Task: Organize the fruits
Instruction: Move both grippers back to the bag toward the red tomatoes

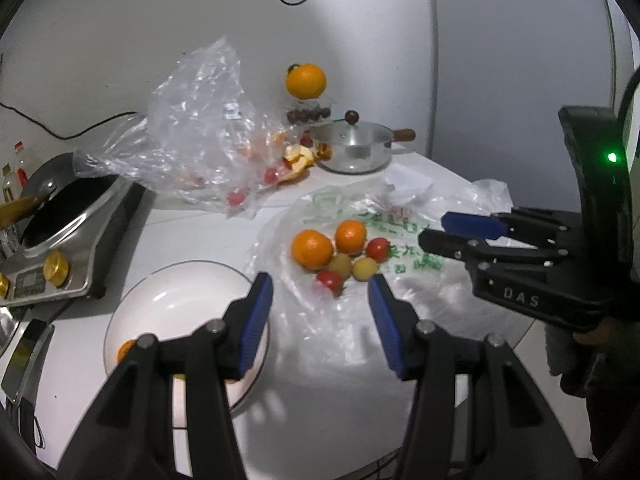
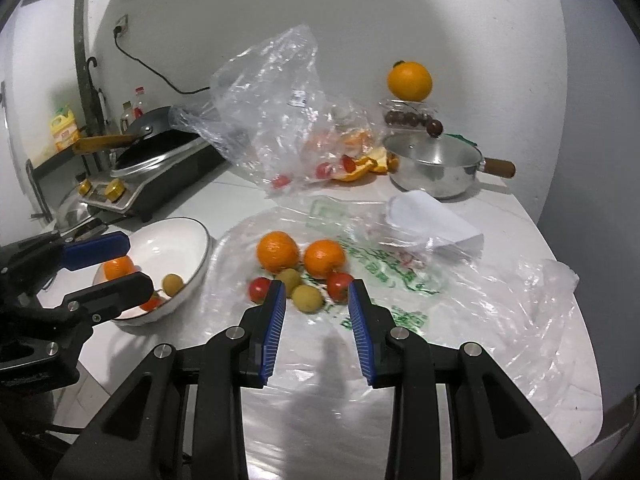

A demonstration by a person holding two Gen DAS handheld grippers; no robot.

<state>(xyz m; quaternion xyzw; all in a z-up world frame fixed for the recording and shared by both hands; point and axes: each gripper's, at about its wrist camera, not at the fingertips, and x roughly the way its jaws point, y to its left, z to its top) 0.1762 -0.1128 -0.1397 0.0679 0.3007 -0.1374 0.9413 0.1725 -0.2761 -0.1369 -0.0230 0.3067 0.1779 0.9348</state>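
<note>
Two oranges (image 1: 312,249) (image 2: 277,251), two red tomatoes (image 1: 378,248) (image 2: 339,285) and two small yellow fruits (image 1: 365,269) (image 2: 307,298) lie together on a flat printed plastic bag (image 1: 404,280) (image 2: 400,280). To their left a white bowl (image 1: 176,292) (image 2: 200,232) holds an orange (image 2: 118,266), a yellow fruit and a tomato. My left gripper (image 1: 319,280) (image 2: 138,262) hovers open and empty by the bowl's right edge. My right gripper (image 2: 316,286) (image 1: 432,229) is open and empty, just short of the pile.
A crumpled clear bag (image 1: 192,132) with tomatoes and orange peel stands behind. A lidded steel pot (image 1: 352,148), an orange on a clear box (image 1: 306,80), a stove with a wok (image 1: 60,220) and white paper (image 2: 432,224) surround the work area. The table ends at the right.
</note>
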